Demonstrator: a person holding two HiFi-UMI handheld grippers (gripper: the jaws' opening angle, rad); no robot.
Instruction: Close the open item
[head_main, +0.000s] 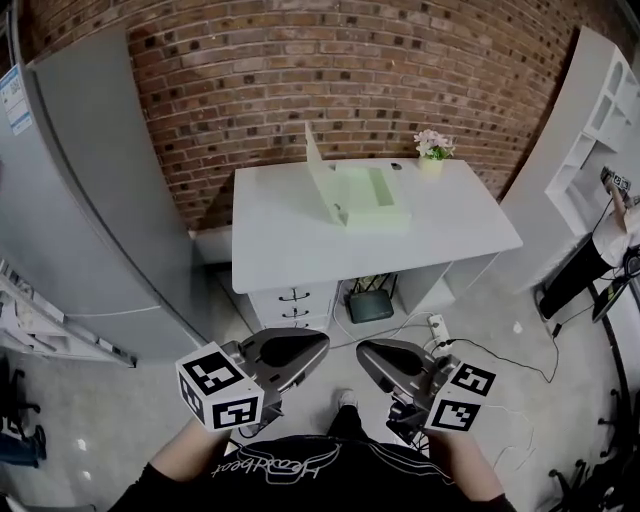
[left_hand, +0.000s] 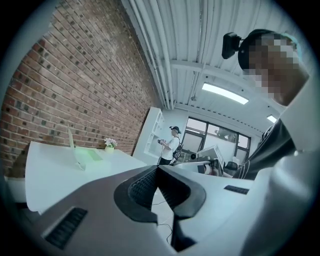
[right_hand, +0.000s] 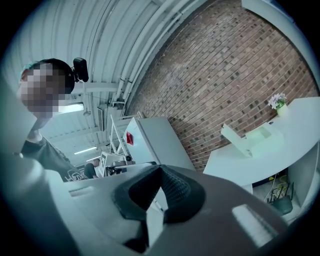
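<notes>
The open pale-green case sits upper centre on the counter, well apart from both claws. Its raised lid is on the case's left side. The left claw and right claw are low in the frame, pinched together and empty.

We are in an office-like workspace: a white desk with a drawer unit and an open laptop stands against a brick wall. We also see white shelving, a power strip on the floor, and a strip light under a corrugated ceiling.
</notes>
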